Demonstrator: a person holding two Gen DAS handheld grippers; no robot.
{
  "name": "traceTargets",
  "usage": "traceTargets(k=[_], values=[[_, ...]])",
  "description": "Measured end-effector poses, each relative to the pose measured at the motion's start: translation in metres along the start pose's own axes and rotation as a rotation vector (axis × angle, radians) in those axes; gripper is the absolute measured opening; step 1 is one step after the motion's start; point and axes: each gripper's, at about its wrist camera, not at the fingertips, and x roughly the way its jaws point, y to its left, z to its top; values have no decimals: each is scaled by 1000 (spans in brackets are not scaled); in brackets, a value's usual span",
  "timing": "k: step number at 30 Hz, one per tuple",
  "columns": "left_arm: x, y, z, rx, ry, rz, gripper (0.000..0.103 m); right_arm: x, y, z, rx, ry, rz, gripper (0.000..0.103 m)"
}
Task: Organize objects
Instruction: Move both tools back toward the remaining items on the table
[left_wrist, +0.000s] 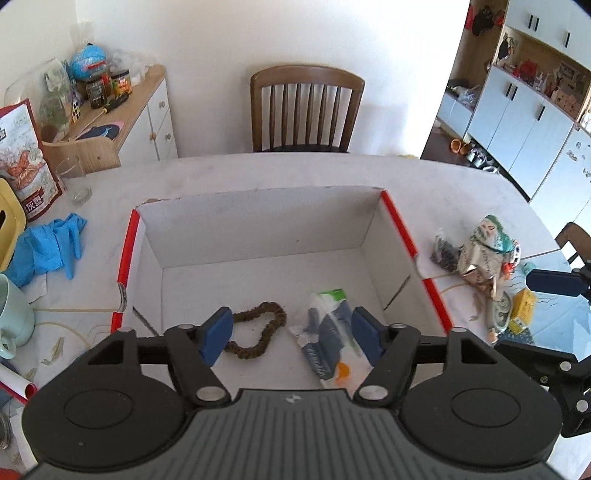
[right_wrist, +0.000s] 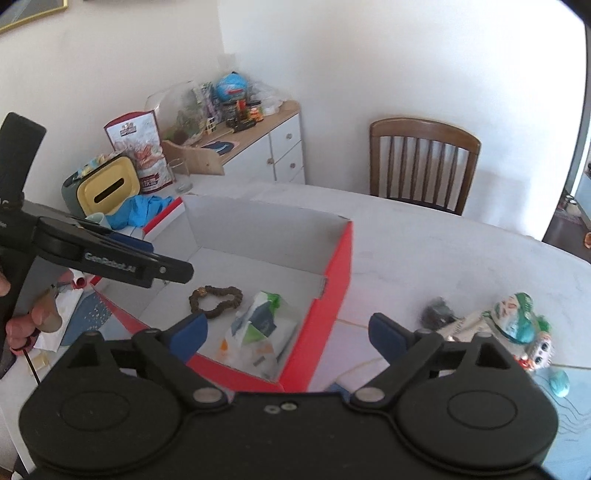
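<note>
A white cardboard box with red edges stands on the pale table. On its floor lie a brown bead bracelet and a clear plastic packet with blue and green print. My left gripper hovers above the box's near side, open, with nothing pressed between its blue pads. My right gripper is open and empty over the box's near right corner. Right of the box lie a painted figurine and a small dark bag.
Blue gloves, a glass, a pale green mug and a yellow tissue box crowd the table's left side. A small yellow carton sits right. A wooden chair stands behind the table.
</note>
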Motion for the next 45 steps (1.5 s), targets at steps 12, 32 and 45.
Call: traceTargets(k=[12,32,45], values=[[-21,-48,-6,41,-75,-2,89,-37,-44,-22,80,-36,-30,102],[4,-170,-21,119,-153,-116,103,-71,-150,-83,162,28,-191,101],[59,-224,-34,145,-118,-59,103,-48,-218,-97,323,106,-220,97]])
